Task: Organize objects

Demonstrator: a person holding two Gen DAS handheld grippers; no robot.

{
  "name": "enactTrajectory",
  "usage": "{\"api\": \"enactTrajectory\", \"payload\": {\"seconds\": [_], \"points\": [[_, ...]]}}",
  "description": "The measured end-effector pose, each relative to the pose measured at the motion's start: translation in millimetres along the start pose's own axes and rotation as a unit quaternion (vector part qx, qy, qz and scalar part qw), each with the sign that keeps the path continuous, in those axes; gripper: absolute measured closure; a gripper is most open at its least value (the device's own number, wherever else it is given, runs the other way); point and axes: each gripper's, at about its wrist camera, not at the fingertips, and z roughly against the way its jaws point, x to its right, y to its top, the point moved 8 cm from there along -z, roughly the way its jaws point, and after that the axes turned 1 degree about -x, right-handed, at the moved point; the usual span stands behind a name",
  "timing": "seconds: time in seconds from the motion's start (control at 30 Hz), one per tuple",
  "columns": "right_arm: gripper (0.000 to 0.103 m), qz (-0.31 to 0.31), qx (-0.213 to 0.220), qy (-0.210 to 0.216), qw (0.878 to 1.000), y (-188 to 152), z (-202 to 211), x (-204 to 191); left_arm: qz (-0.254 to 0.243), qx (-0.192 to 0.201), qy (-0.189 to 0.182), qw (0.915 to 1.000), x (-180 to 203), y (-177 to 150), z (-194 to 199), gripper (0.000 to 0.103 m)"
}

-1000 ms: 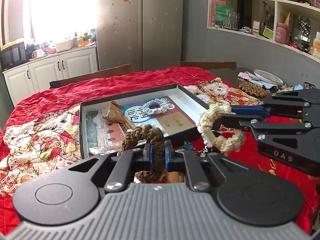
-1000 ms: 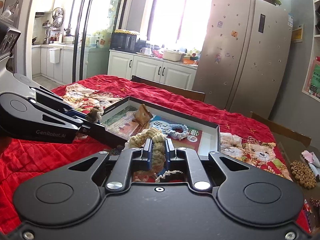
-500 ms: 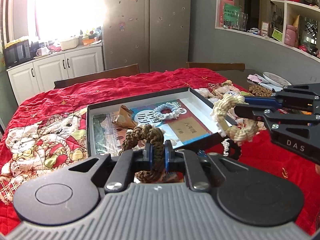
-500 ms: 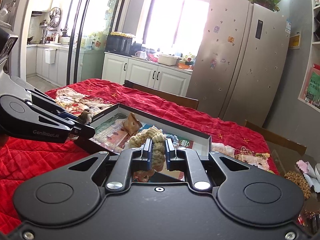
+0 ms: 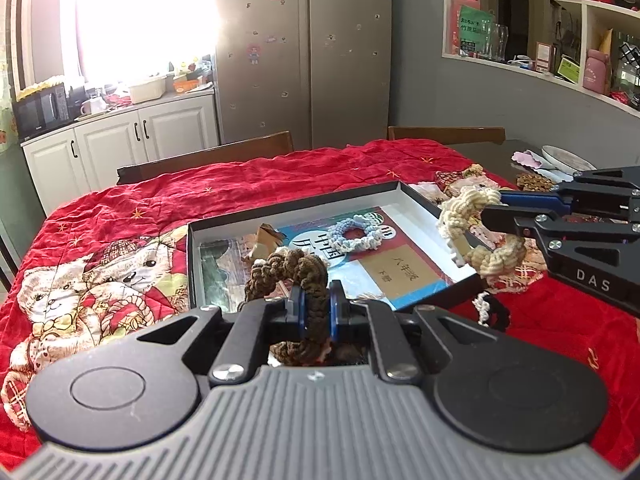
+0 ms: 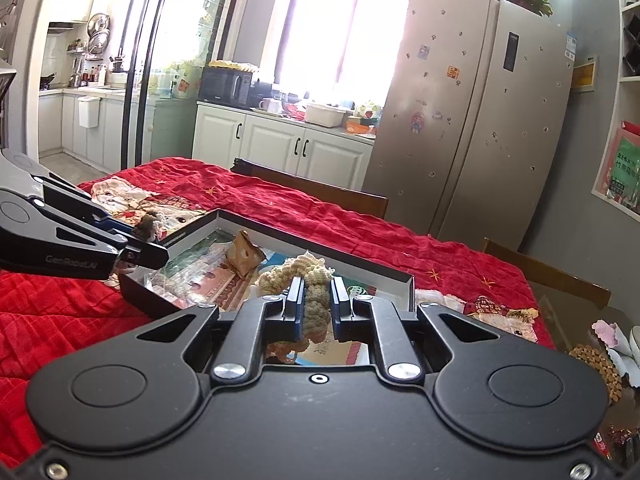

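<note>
My left gripper is shut on a brown braided ring and holds it above the near edge of a shallow black box on the red cloth. My right gripper is shut on a cream braided ring, which also shows in the left wrist view over the box's right side. A pale blue-white braided ring lies inside the box on a printed sheet. The left gripper shows at the left of the right wrist view.
A brown paper piece lies in the box. The table carries a red bear-print cloth. A round wooden bead mat, a plate and paper scraps lie at the right end. Wooden chairs stand behind the table.
Both grippers have lifted a little and drawn back from the box, still holding their rings. The right gripper with the cream ring has shifted to the right over the box's edge.
</note>
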Motion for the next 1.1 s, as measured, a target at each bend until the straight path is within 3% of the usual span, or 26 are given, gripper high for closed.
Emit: {"api": "enactTrajectory", "payload": {"seconds": [1.1], "points": [[0.09, -0.017, -0.022, -0.028, 0.999, 13.6, -85.0, 26.8, 0.024, -0.01, 0.034, 0.9991, -36.2, 17.4, -62.4, 0.09]]}}
